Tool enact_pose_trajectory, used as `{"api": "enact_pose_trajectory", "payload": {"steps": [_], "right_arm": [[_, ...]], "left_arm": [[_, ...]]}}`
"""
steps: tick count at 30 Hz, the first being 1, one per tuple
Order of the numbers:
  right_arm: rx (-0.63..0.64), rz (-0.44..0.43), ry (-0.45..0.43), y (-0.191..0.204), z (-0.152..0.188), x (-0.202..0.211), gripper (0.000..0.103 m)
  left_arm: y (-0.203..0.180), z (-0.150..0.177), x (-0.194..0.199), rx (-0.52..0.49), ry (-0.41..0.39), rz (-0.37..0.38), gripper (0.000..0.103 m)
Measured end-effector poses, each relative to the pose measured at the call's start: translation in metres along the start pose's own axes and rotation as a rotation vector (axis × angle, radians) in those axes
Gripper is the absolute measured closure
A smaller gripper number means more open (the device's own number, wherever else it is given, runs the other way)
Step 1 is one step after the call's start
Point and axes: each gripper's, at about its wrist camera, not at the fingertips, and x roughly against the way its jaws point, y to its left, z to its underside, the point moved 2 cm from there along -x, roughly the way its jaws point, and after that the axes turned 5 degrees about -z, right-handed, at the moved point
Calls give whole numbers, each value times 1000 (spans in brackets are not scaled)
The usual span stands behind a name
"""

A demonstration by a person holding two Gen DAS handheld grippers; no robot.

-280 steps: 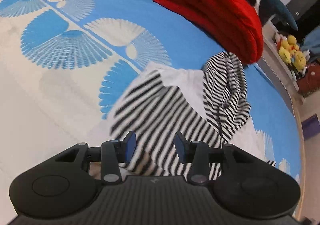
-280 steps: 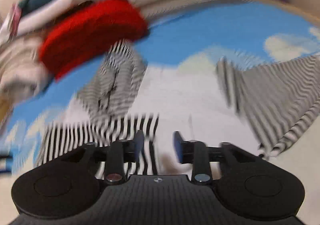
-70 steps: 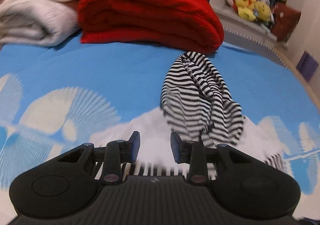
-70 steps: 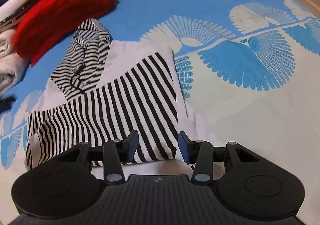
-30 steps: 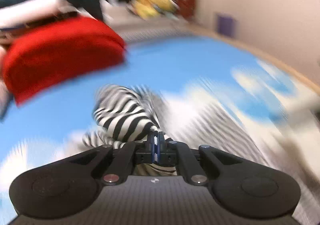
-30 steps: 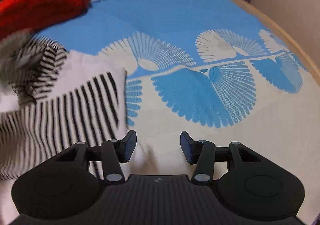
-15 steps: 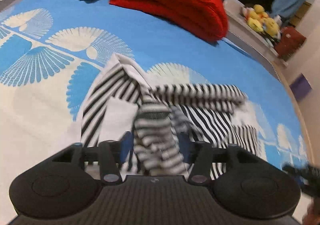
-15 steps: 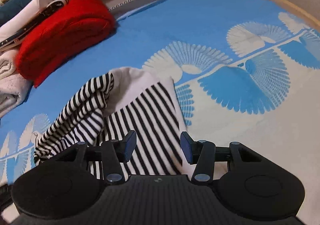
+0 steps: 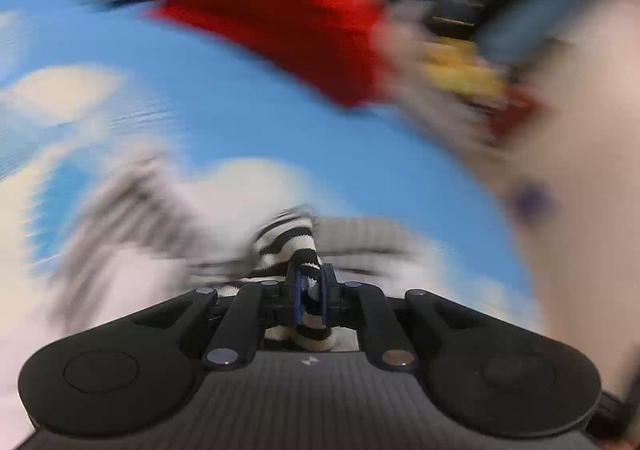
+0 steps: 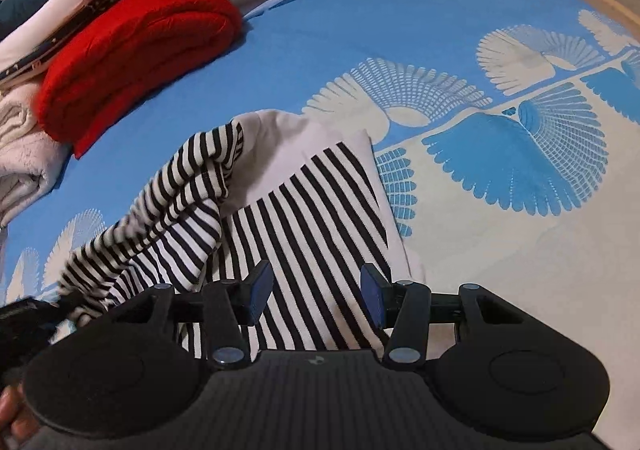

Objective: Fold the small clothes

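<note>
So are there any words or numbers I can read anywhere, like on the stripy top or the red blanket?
None can be read.
Striped top: only stripes, no words.
Red blanket: plain.
Bedsheet: fan patterns only.
Right gripper: a tiny logo mark on its body, no letters.
Left wrist view: too blurred.

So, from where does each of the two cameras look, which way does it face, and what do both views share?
Left wrist: sits on the left gripper, facing along its fingers across the blue patterned bedsheet; blurred; jaws pinch the striped hoodie.
Right wrist: sits on the right gripper, looking down at the hoodie's flat body; jaws open; the person's hand shows at lower left.
Shared: hoodie, bedsheet, folded red blanket.
</note>
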Motion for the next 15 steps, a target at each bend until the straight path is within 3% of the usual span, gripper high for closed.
{"api": "enact_pose_trajectory", "payload": {"steps": [2, 3, 4, 5, 6, 9, 11, 13, 15], "right_arm": [[-44, 4, -58, -9, -6, 8, 53], [-67, 3, -80, -13, -9, 12, 53], [-93, -2, -100, -18, -12, 15, 53], [-113, -6, -115, -22, -13, 16, 52], [-128, -10, -117, -25, -14, 16, 51], [-171, -55, -58, -29, -10, 6, 47], [-190, -84, 9, -28, -3, -6, 46], [-198, -103, 82, -25, 4, -19, 44], [-184, -96, 162, -21, 13, -34, 44]], "left_arm": [[-37, 8, 12, -161, 99, 235, 91], [-52, 18, 15, -254, 176, 305, 85], [-63, 31, 16, -345, 249, 333, 70], [-66, 40, 16, -399, 269, 293, 62], [-62, 43, 14, -391, 263, 221, 54], [-13, 30, 1, -50, 289, 137, 54], [22, 28, -8, 151, 293, -14, 54], [42, 36, -16, 220, 334, -178, 54], [52, 46, -25, 247, 383, -244, 54]]}}
